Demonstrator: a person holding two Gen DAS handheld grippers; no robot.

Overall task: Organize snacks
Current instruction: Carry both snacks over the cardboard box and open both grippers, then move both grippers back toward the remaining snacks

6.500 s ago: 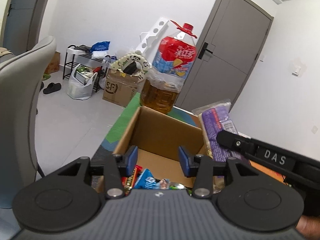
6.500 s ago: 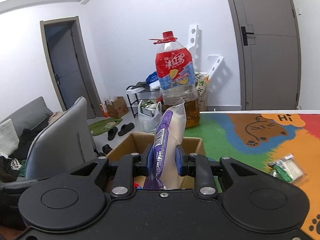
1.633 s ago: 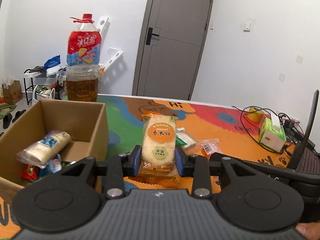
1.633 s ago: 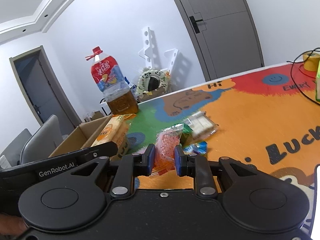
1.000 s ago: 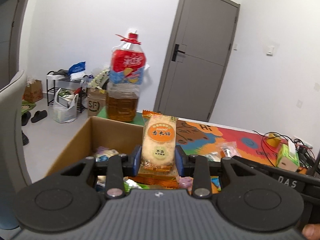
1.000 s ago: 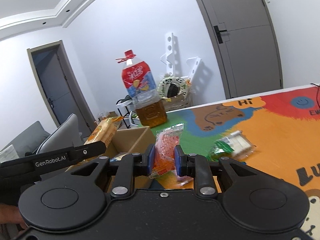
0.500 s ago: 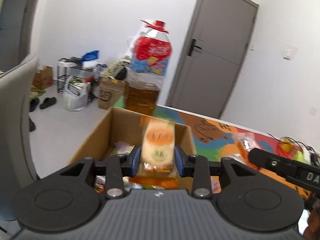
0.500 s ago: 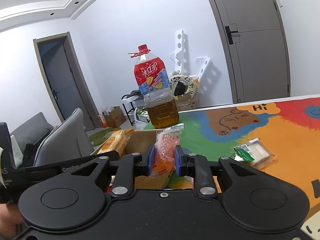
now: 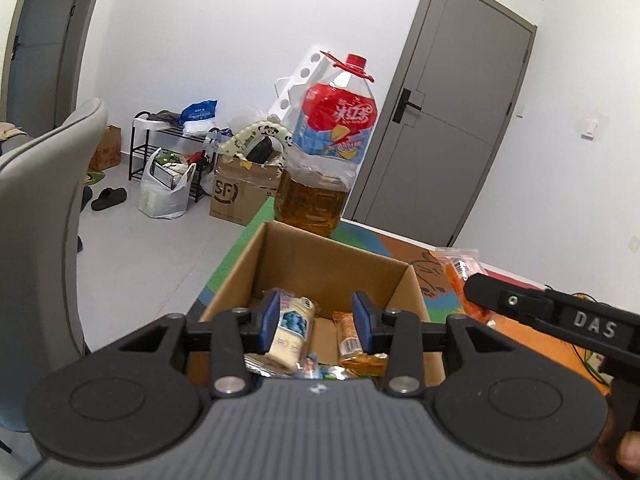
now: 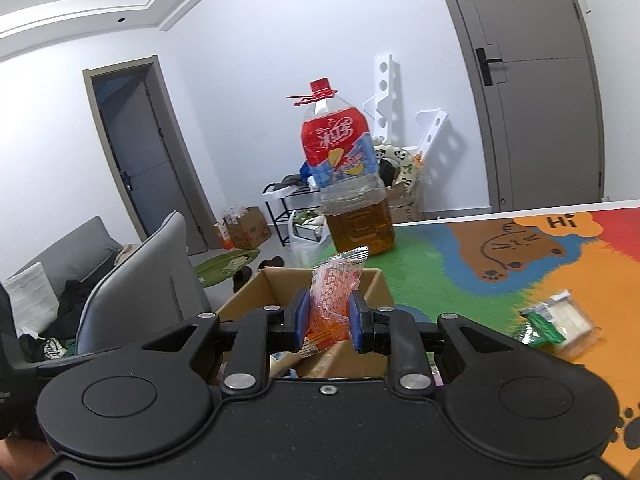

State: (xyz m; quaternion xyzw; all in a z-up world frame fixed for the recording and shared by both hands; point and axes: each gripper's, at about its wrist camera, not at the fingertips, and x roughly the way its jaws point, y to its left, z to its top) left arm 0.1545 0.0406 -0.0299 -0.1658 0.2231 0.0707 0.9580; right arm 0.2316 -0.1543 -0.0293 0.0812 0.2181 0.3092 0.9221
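An open cardboard box stands at the table's left end with several snack packets in it. My left gripper hangs over the box, its jaws opening with nothing pressed between them. Below its right finger an orange rice-cracker packet lies in the box beside a white and blue packet. My right gripper is shut on an orange-red snack packet, just short of the box's near rim. In the left wrist view that right gripper reaches in from the right with its packet.
A big bottle of amber drink stands just behind the box. A green and white snack pack lies on the colourful mat. A grey chair is left of the table. Bags and cartons sit on the floor beyond.
My left gripper came over the box and let go of the rice-cracker packet, which dropped in. The right gripper carried its orange-red packet leftward up to the box.
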